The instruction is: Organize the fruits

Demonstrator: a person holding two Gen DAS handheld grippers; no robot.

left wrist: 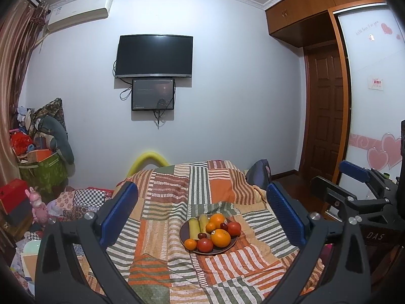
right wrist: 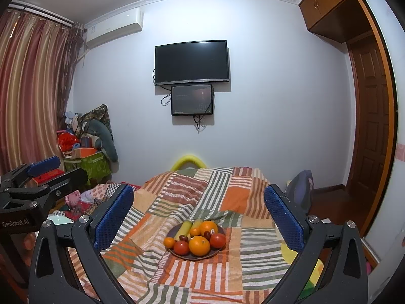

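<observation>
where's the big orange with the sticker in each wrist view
Left wrist view: the stickered orange lies at the front right of the plate, low and just right of centre, between the open jaws.
Right wrist view: the same orange lies at the plate's front middle, low and central.
Shared landmark: the wall television, above the plate in both.

Both views are evenly lit by soft indoor light from above, bright on the white wall and dimmer toward the curtain and the wooden door. The dark TV shows a faint sheen. Fisheye distortion bends ceiling lines, black vignetting fills the corners, and focus stays fairly sharp throughout.
</observation>
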